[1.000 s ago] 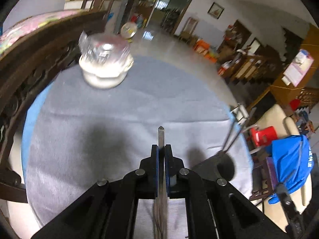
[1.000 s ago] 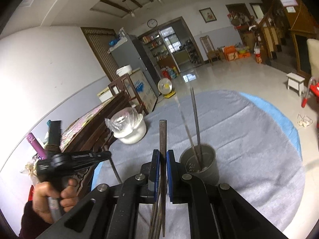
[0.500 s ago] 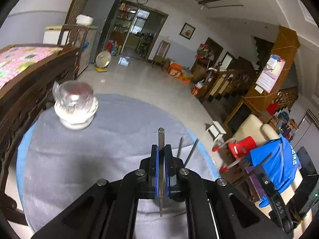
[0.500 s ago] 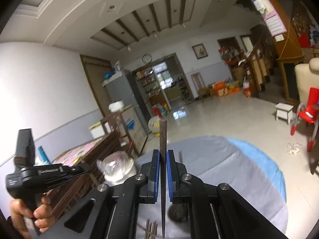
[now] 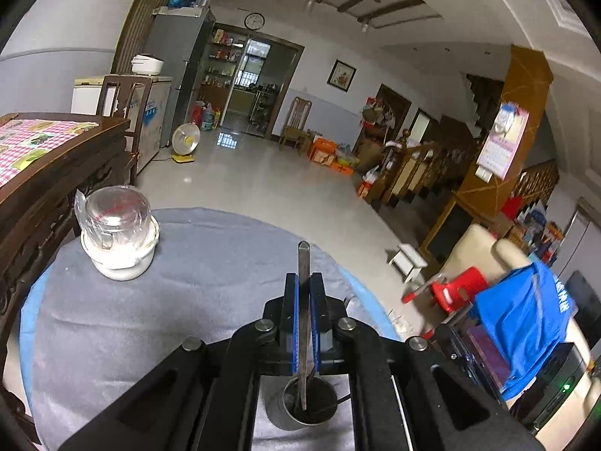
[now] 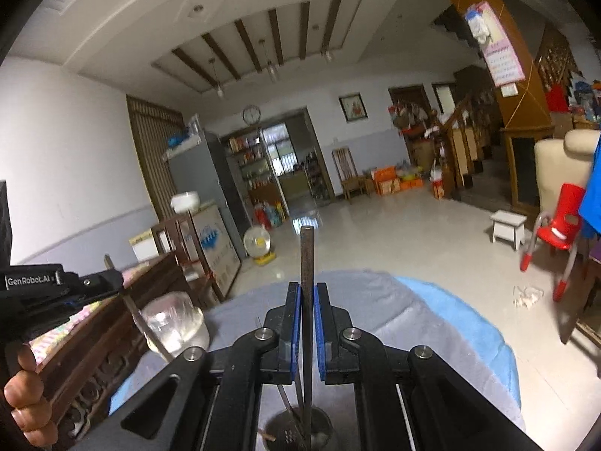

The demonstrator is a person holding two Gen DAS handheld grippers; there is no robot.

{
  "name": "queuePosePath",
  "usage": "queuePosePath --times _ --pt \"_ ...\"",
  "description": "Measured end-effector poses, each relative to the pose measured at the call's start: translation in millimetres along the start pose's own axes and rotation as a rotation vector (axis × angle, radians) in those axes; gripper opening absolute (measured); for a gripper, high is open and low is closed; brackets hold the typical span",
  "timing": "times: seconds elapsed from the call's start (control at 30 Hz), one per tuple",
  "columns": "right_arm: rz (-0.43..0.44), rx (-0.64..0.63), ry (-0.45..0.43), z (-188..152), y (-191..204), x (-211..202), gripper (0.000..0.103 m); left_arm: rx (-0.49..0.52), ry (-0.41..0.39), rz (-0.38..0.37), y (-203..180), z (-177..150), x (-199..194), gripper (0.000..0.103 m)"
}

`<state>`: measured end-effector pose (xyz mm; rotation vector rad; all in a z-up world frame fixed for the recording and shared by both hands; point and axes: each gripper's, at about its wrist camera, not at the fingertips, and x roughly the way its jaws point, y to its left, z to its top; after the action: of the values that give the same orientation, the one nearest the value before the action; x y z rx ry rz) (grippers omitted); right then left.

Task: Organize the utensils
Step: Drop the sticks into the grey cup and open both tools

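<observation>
My left gripper (image 5: 303,286) is shut on a thin metal chopstick (image 5: 303,263) held nearly upright. Its lower tip hangs over the mouth of a round metal cup (image 5: 280,419) on the grey tablecloth. My right gripper (image 6: 307,294) is shut on a second metal chopstick (image 6: 307,255), whose lower end reaches down into the same cup (image 6: 319,419), where other sticks lean. In the right wrist view the left gripper (image 6: 112,282) shows at the left edge, held by a hand (image 6: 26,402), with its chopstick (image 6: 146,332) slanting down.
A white bowl covered with clear plastic wrap (image 5: 118,242) stands at the far left of the round table (image 5: 195,300). A dark carved wooden bench (image 5: 45,173) borders the table's left side. Beyond the table's edge are open floor, a red chair (image 5: 456,291) and a blue garment (image 5: 526,319).
Both grippers have risen and tilted upward, each keeping its chopstick. The metal cup, earlier ahead of them and to the right, now lies directly beneath both grippers.
</observation>
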<state>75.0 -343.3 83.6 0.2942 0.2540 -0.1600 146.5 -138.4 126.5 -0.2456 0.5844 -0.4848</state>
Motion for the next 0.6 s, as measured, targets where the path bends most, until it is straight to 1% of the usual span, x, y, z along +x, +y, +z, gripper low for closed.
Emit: queuePosePath --times 0.1,0.23,0.37,0.43,0.47,0.5,0.53,0.57,0.6 --pt "0.003 0.016 0.061 -10 -9 11 0.008 0.012 0.06 -0.001 -4 -12 19 0.006" --pt "0.03 0.068 0.15 -18 -27 23 0.008 0.044 0.145 0.006 -6 -23 42 0.006" --pt "0.078 0.161 0.233 -23 -46 34 0.011 0.049 0.197 -0.011 -5 -29 48 0.006" --pt "0.082 0.22 0.279 -25 -57 37 0.012 0.032 0.213 -0.043 1 -30 44 0.008" --pt "0.097 0.257 0.297 -27 -64 38 0.012 0.028 0.212 -0.049 3 -30 42 0.012" --pt "0.111 0.28 0.304 -29 -68 38 0.012 0.022 0.201 -0.049 6 -30 37 0.026" --pt "0.129 0.308 0.31 -31 -69 38 0.012 0.019 0.188 -0.046 9 -31 32 0.035" --pt "0.147 0.336 0.317 -33 -75 36 0.012 0.017 0.173 -0.044 11 -33 25 0.048" --pt "0.16 0.353 0.318 -35 -78 33 0.012 0.02 0.167 -0.036 14 -37 20 0.049"
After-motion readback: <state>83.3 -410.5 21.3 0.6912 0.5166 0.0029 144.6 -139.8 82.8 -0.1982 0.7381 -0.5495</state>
